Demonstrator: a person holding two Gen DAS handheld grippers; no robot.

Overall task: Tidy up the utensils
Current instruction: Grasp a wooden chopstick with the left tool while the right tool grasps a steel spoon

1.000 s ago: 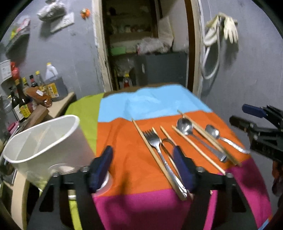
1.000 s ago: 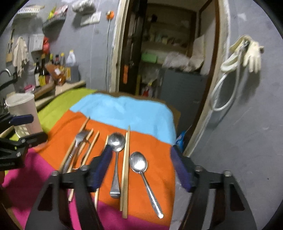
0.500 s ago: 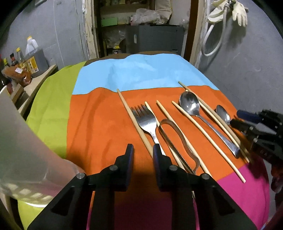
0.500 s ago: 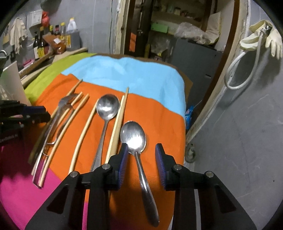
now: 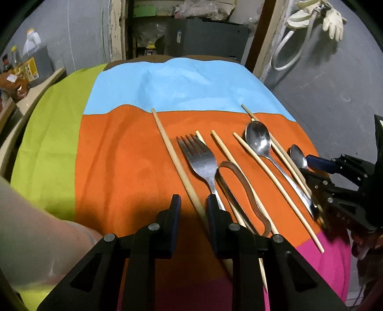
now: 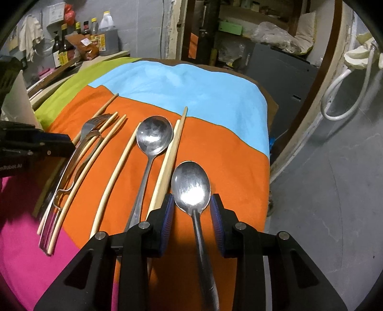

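Observation:
Utensils lie in a row on the striped cloth (image 5: 119, 153): several wooden chopsticks, a fork (image 5: 201, 160), metal tongs (image 5: 239, 184), a large spoon (image 5: 259, 141) and a small spoon (image 6: 191, 186). My left gripper (image 5: 192, 205) is low over the cloth, jaws narrowly apart around the leftmost chopstick (image 5: 172, 153), beside the fork's handle. My right gripper (image 6: 191, 210) is low at the right end of the row, jaws narrowly apart on either side of the small spoon's bowl and neck. Neither has closed on anything.
A white plastic cup (image 5: 28, 229) stands at the table's left front edge. Bottles and packets (image 6: 81, 40) sit on a side counter at the back left. The table's right edge drops to the grey floor (image 6: 323, 191). A hose and gloves (image 5: 311, 21) hang on the wall.
Both grippers narrowed from wide open and came down and forward over the utensils. The left now straddles the leftmost chopstick, the right straddles the small spoon.

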